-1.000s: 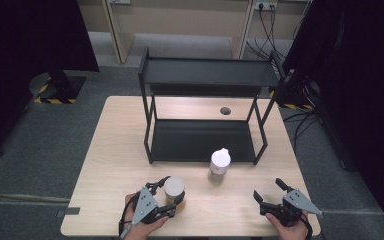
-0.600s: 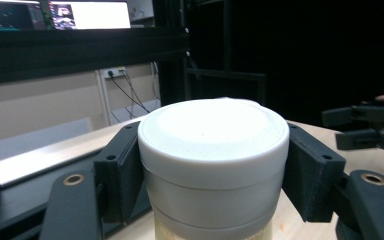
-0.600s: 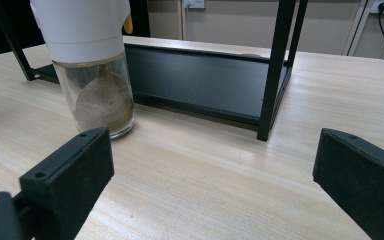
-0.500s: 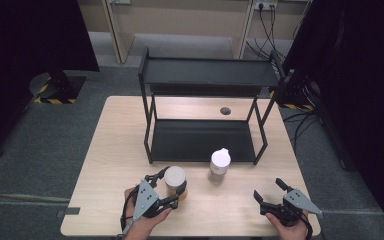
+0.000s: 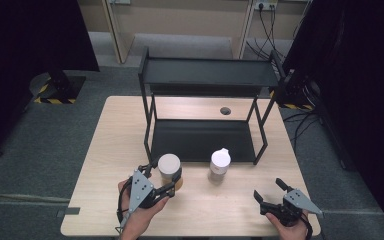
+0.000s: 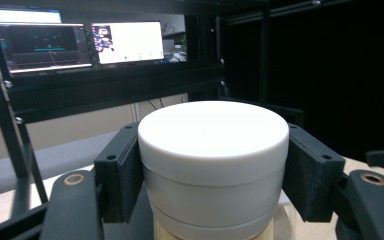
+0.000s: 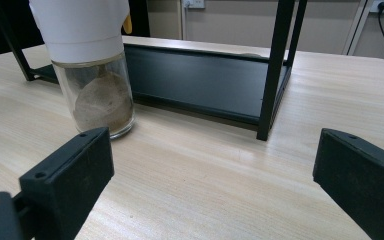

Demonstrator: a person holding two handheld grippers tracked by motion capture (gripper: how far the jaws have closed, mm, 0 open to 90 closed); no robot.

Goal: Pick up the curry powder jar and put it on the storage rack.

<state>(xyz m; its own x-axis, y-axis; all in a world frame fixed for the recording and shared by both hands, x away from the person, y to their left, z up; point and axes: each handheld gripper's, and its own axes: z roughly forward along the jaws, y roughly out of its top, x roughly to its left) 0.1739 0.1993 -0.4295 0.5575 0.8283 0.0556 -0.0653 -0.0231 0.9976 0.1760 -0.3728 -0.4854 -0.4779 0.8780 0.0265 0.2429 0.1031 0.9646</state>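
Observation:
My left gripper (image 5: 166,176) is shut on a jar with a white lid (image 5: 169,164), held a little above the table's front left. In the left gripper view both black pads press the sides of the white lid (image 6: 213,150). A second jar (image 5: 220,162) with a white cap stands on the table in front of the black shelf rack (image 5: 207,75); the right gripper view shows this glass jar (image 7: 96,85) holding brownish powder. At the table's front right, my right gripper (image 5: 271,190) rests open with nothing between its jaws.
The black two-tier rack's lower shelf (image 5: 200,139) lies on the light wooden table (image 5: 115,145). A round cable hole (image 5: 225,110) sits behind the rack. Dark curtains hang at both sides, and monitors (image 6: 125,42) glow beyond the rack in the left gripper view.
My left gripper has lifted the white-lidded jar off the table and carried it slightly toward the rack. The right gripper and the other jar stayed put.

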